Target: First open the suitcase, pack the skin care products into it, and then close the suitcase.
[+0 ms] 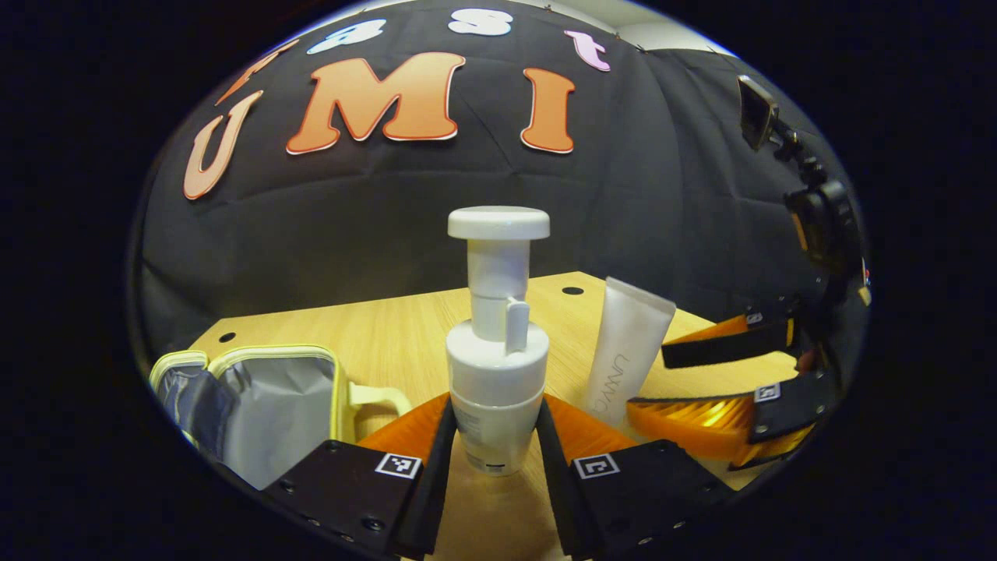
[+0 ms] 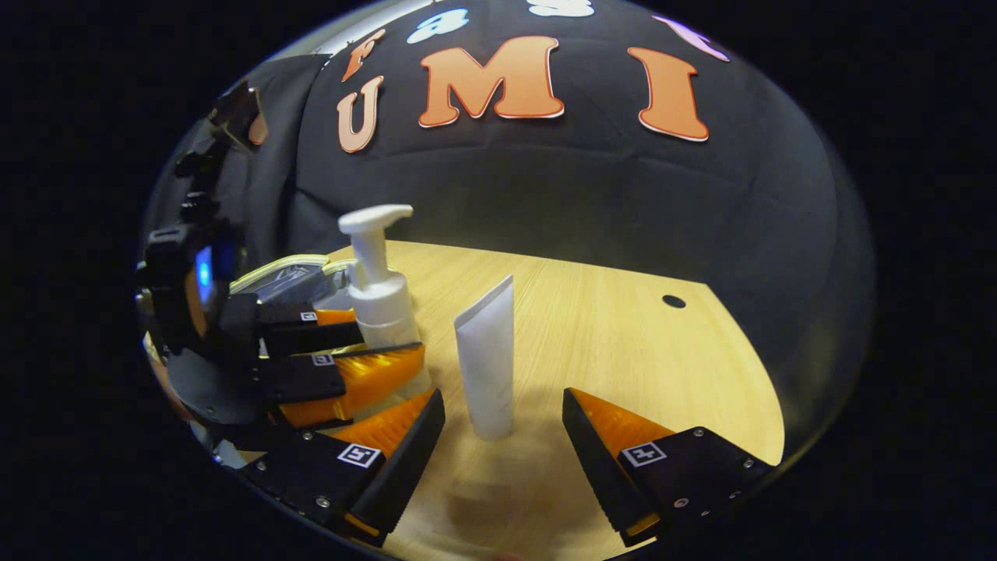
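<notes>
A white pump bottle (image 1: 496, 374) stands on the wooden table (image 1: 389, 327), and my left gripper (image 1: 494, 405) is shut on its lower body, one finger on each side. Just right of it a white tube (image 1: 627, 351) stands on its cap. My right gripper (image 2: 502, 393) is open around that tube (image 2: 487, 366), with a gap on both sides. The small suitcase (image 1: 265, 397), cream-trimmed with grey lining, lies open at the left. The right gripper view also shows the left gripper (image 2: 389, 343) holding the pump bottle (image 2: 378, 288), with the open suitcase (image 2: 284, 273) behind it.
The tabletop (image 2: 639, 343) stretches bare to the right of the tube, with a small round hole (image 2: 674, 301) near its far edge. Black cloth closes off the back. The right gripper (image 1: 648, 380) and its body (image 1: 818, 218) stand close beside the bottle.
</notes>
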